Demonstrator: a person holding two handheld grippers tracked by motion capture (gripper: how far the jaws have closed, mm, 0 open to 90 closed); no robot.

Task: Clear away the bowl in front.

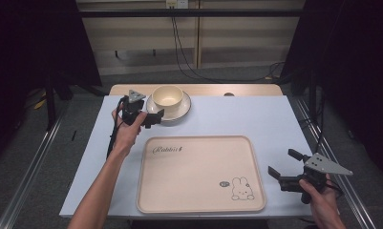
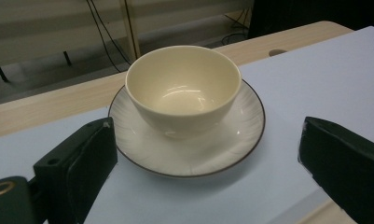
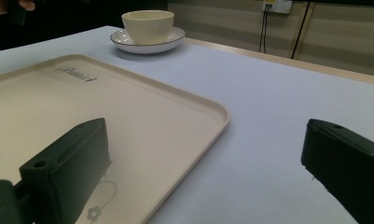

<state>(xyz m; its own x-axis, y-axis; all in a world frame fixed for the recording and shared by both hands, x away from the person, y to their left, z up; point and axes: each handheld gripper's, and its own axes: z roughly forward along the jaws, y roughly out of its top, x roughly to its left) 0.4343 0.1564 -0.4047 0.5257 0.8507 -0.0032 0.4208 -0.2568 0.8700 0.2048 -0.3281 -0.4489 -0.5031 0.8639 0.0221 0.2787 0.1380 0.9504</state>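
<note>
High view first, what sits on the table?
— A cream bowl [image 1: 167, 95] stands in a white saucer [image 1: 179, 112] at the far left of the pale blue tabletop [image 1: 256, 119]. Nearer the person lies a beige tray [image 1: 198, 176] with a rabbit drawing [image 1: 241, 189] in its near right corner.

— Where is the left gripper [image 1: 156, 110]?
— Just beside the saucer, on its left. Left gripper view shows its 2 jaws spread wide, level with the saucer's [image 2: 184, 154] near rim, holding nothing. I cannot tell whether either jaw touches the rim.

— And the right gripper [image 1: 282, 163]?
— Off the tray's right edge, near the table's right side, jaws wide apart and empty. Right gripper view has 1 jaw over the tray [image 3: 142, 121], the other over bare tabletop [image 3: 268, 121]
</note>
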